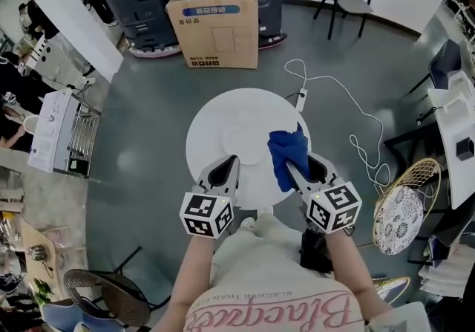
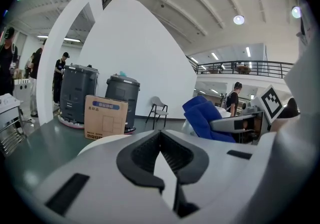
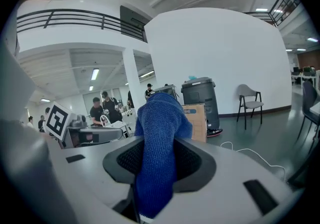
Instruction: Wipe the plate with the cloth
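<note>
In the head view, the soft, limp blue cloth [image 1: 288, 154] hangs centre-right over the round white desk [image 1: 208, 119], beside the pale plate [image 1: 243, 143]; I judge a bunched fold the best place to pinch it. In the left gripper view, my left claw [image 2: 160, 135] is closed on nothing. In the right gripper view, my right claw [image 3: 159, 150] is clamped on the cloth's fold.
</note>
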`<state>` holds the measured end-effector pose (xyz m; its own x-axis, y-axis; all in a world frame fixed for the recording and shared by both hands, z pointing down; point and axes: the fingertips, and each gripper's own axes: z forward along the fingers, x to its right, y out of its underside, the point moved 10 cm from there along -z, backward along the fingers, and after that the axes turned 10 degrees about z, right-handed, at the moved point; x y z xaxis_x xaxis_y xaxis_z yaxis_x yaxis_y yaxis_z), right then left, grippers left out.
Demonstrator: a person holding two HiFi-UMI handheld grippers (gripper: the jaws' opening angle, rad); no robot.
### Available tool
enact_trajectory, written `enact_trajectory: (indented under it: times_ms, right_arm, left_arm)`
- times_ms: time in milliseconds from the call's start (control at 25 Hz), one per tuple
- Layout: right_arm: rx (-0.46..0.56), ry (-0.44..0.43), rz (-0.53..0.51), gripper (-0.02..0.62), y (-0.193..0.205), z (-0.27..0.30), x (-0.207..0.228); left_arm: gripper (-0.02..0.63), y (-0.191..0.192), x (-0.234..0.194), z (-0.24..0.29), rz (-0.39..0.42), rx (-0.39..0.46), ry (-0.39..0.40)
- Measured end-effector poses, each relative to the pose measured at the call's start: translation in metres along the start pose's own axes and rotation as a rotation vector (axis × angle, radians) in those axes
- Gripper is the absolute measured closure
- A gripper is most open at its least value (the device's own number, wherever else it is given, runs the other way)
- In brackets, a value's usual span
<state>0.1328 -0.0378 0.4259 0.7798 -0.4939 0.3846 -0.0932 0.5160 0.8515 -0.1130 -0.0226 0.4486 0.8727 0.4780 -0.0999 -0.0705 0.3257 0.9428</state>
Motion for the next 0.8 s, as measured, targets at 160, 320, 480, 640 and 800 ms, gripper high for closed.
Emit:
enact_trajectory:
  times_ms: [160, 320, 480, 640, 800]
  right_arm:
    - [-0.009, -0.021, 0.015, 0.448, -0.018, 0.025, 0.024]
    - [-0.03, -0.047, 0.003, 0.448, -0.031, 0.05, 0.039]
    - [-0.062, -0.042, 0.003, 0.448, -0.034, 0.07, 0.051]
    - [-0.095, -0.024, 0.01, 0.448, -0.029, 0.088, 0.057]
    - [-0.13, 0.008, 0.038, 0.448, -0.015, 0.096, 0.06]
  left_arm:
    - [0.589, 0.01, -0.014, 0.033, -0.074, -0.061, 0.015]
    - [0.511, 0.028, -0.03, 0.059, -0.192, -0.126, 0.026]
    - [0.417, 0.055, -0.046, 0.074, -0.324, -0.209, 0.029]
    - [0.405, 0.087, -0.068, 0.084, -0.409, -0.303, 0.001]
    - [0.403, 0.126, -0.084, 0.092, -0.493, -0.411, -0.02]
